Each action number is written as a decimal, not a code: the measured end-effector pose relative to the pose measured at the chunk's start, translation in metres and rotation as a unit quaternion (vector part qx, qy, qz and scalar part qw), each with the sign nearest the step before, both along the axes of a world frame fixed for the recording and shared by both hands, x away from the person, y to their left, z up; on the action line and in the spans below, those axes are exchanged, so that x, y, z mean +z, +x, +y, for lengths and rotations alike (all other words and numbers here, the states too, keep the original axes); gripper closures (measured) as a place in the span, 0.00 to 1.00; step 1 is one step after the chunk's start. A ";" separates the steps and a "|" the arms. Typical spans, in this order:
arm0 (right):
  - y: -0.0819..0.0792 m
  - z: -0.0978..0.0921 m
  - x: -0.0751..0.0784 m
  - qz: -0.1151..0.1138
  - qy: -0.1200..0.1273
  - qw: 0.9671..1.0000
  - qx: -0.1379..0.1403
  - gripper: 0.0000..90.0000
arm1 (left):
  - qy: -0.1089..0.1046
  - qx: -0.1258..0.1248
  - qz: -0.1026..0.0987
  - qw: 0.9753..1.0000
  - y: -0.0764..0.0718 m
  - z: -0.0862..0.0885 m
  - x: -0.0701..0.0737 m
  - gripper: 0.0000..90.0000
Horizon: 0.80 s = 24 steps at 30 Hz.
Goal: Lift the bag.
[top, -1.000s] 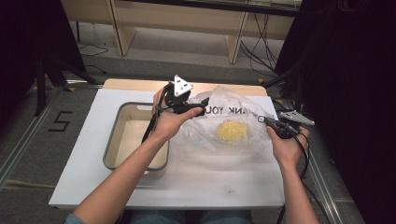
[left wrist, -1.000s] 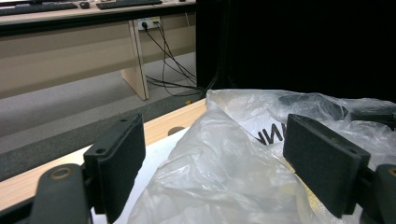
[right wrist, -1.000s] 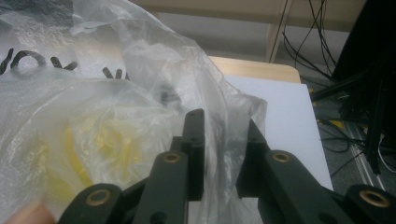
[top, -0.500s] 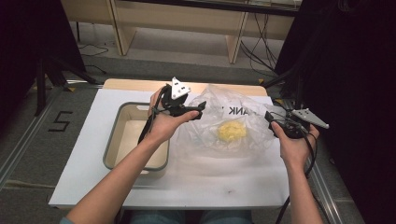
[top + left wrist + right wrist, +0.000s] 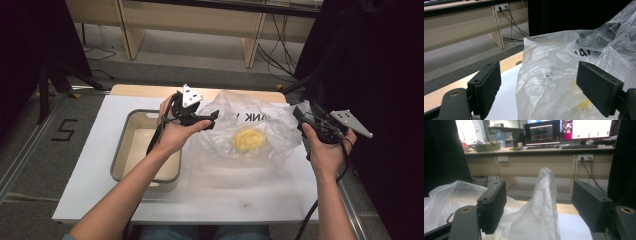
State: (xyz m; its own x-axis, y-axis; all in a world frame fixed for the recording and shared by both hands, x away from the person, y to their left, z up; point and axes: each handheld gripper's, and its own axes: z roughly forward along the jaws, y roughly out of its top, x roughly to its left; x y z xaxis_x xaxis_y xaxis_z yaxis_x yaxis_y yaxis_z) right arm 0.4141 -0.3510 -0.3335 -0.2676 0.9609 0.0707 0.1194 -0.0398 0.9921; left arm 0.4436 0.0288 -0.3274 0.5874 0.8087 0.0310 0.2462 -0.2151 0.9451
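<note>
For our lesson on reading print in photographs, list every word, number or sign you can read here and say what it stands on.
"ANK Y": black letters, upside down in the high view and partly hidden by folds, on the crumpled clear plastic bag.
"5": black number on the grey floor left of the table.
Bright computer monitors on the far desk: text too small and blurred to read.

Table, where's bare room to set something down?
The front strip of the table, below the bag and tray, is bare. So is the left edge beside the tray. The middle and right are crowded by the bag and both tools.
</note>
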 end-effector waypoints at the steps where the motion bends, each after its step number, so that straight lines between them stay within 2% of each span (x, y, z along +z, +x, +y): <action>1: -0.001 0.000 0.001 -0.001 0.001 1.000 0.005 0.32 | 0.000 0.000 0.000 1.000 0.000 0.000 0.000 0.22; 7: -0.015 -0.004 -0.003 0.009 -0.006 0.999 0.035 0.31 | 0.011 -0.014 0.007 1.000 -0.009 0.007 -0.003 0.22; 8: -0.018 -0.006 -0.004 0.012 -0.009 0.999 0.039 0.30 | 0.012 -0.023 0.013 1.000 -0.013 0.010 -0.004 0.22; 15: -0.037 -0.013 -0.013 0.024 -0.018 0.998 0.062 0.30 | 0.020 -0.047 0.018 0.999 -0.030 0.021 -0.009 0.21; 18: -0.048 -0.015 -0.023 0.040 -0.032 0.996 0.075 0.30 | 0.028 -0.064 0.024 0.997 -0.042 0.026 -0.016 0.21; 24: -0.059 -0.016 -0.040 0.063 -0.039 0.993 0.091 0.30 | 0.041 -0.075 0.032 0.996 -0.053 0.034 -0.029 0.21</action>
State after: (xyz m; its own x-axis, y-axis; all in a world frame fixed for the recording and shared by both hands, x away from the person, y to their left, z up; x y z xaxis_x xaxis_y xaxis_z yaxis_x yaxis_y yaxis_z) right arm 0.3552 -0.3672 -0.3736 -0.4318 0.9010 0.0423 0.2407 0.0699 0.9681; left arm 0.3905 0.0626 -0.3568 0.7037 0.7085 0.0529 0.2643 -0.3302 0.9062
